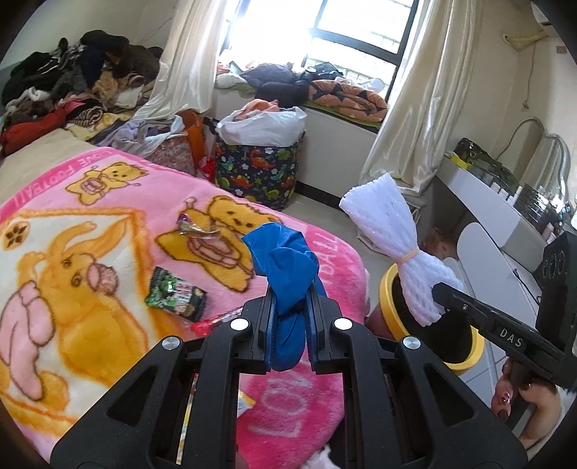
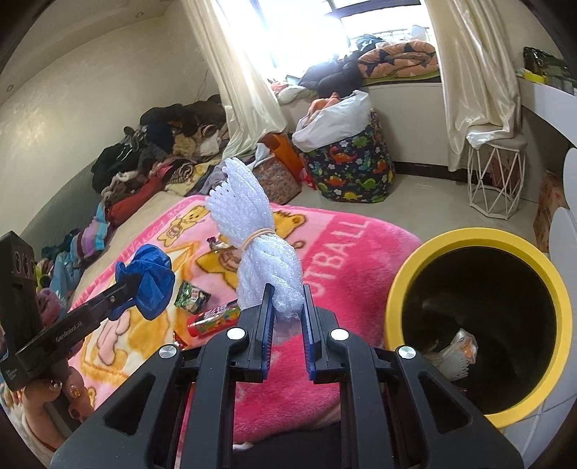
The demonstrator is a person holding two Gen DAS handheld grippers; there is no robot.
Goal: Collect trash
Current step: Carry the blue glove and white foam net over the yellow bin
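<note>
Lived-in home bedroom: bed under a pink teddy-bear blanket, heaped clothes against the wall, cream curtains at a bright window, dinosaur-print laundry basket on the floor, white dressing table alongside.

Each view is taken from just behind a pair of tongs, looking forward and downward along the fingers, which fill the lower frame at 6 o'clock. From the left wrist, the left tongs are seen close up over the pink blanket, with the right tongs entering from 4 o'clock. From the right wrist, the right tongs are seen close, the left tongs entering from 9 o'clock. Shared by both views are the blanket, the yellow-rimmed bin, the dinosaur-print basket and the window at 12 o'clock.
</note>
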